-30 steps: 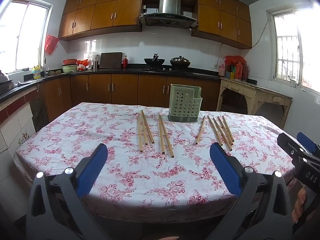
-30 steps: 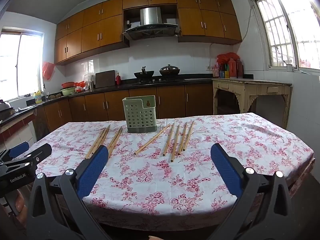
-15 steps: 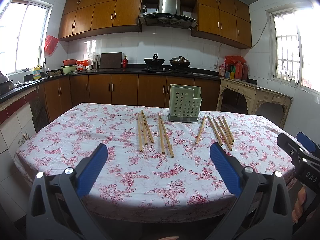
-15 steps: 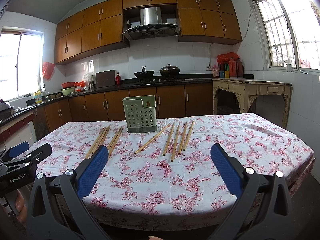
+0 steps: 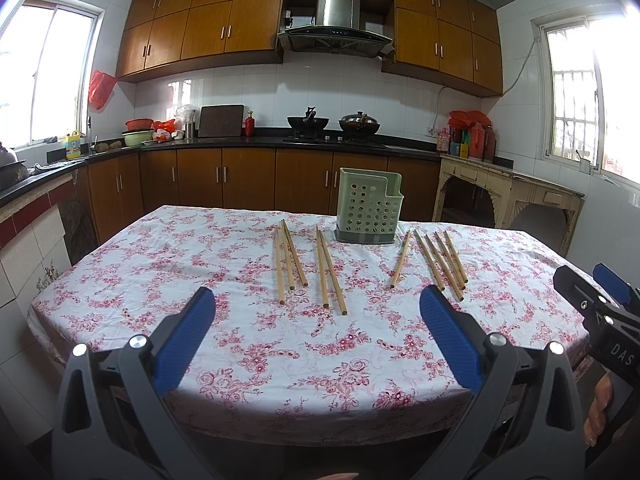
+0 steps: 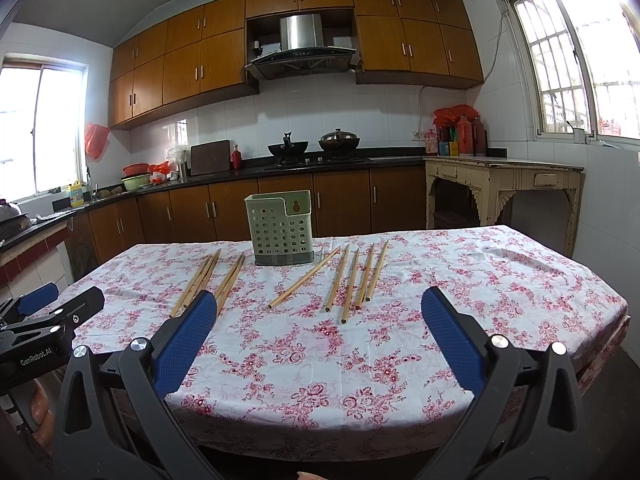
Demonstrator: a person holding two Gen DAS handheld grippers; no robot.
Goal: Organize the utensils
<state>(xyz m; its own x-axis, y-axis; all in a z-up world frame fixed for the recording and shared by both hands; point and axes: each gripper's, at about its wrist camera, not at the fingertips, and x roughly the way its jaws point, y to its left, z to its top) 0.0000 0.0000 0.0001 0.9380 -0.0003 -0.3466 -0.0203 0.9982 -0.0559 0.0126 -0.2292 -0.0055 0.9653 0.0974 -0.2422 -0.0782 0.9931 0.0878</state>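
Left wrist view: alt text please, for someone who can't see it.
Ten wooden chopsticks lie loose on a floral tablecloth in front of an upright green perforated utensil holder, five to its left and five to its right. The open left tool hovers at the near table edge holding nothing; the right tool shows at right.

Could not see inside the pale green perforated plastic utensil holder [image 5: 369, 210]; small items along the dark kitchen counter [image 6: 160, 178] too tiny to identify.
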